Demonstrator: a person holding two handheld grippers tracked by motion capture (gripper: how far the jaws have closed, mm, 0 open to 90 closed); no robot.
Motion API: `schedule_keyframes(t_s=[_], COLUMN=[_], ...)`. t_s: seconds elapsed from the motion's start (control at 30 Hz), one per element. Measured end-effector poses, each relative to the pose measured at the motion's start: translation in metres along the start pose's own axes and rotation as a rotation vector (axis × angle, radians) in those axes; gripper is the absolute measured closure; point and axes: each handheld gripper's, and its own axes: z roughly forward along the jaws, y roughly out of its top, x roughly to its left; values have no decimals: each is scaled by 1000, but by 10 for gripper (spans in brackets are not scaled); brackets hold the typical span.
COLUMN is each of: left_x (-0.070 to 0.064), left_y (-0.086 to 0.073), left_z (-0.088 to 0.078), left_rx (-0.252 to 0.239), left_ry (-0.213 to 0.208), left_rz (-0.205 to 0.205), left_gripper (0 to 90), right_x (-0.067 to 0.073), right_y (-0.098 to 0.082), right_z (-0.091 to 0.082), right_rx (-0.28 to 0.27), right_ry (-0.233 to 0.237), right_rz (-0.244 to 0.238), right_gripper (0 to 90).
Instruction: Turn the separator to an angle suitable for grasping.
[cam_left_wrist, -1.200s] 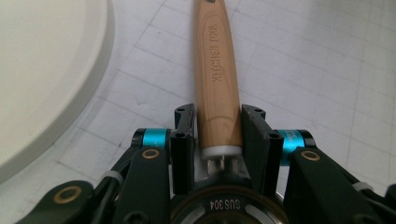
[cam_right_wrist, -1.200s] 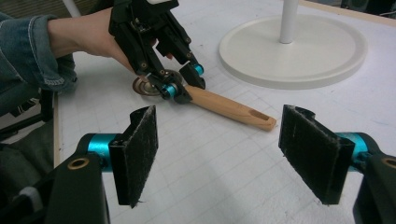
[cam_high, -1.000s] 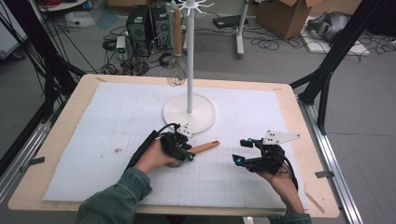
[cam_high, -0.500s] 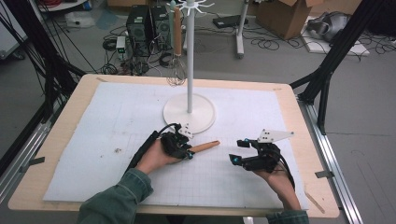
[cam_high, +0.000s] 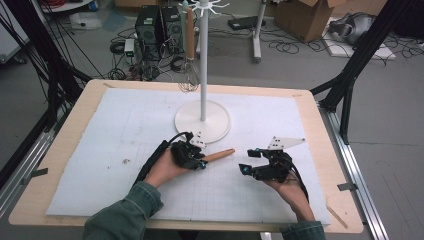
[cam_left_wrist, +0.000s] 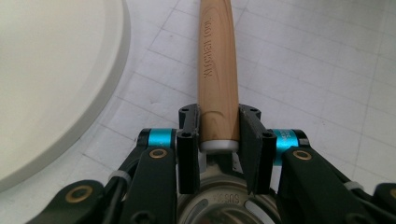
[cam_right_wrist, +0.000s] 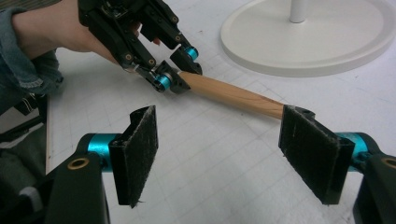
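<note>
Beside the stand's round base (cam_high: 202, 121), on the tabletop (cam_high: 80, 125): wooden-handled utensil (cam_left_wrist: 218, 70) freshly clenched near its metal collar by left gripper (cam_left_wrist: 218, 140); right gripper (cam_right_wrist: 219, 140) spread wide, empty (lifting and hanging presumably left).

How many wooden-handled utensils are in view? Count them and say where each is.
2. One wooden-handled utensil lies on the mat near the stand's base, clamped by the left gripper. A whisk hangs from the stand's top. Others could be hidden behind the hands.
</note>
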Motion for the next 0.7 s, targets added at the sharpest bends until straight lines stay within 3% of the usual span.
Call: schedule_keyframes(t_s=[0.27,0.7], left_x=[0,-1], left_y=[-3,-5], left_z=[-4,-11], left_rx=[-18,-45], left_ry=[-1,-4], left_rz=[1,-3], left_gripper=[705,705], right_x=[0,1], right_y=[4,6], right_z=[15,39], right_rx=[23,65], right_ry=[-18,8], right_rz=[13,58], right_gripper=[278,279])
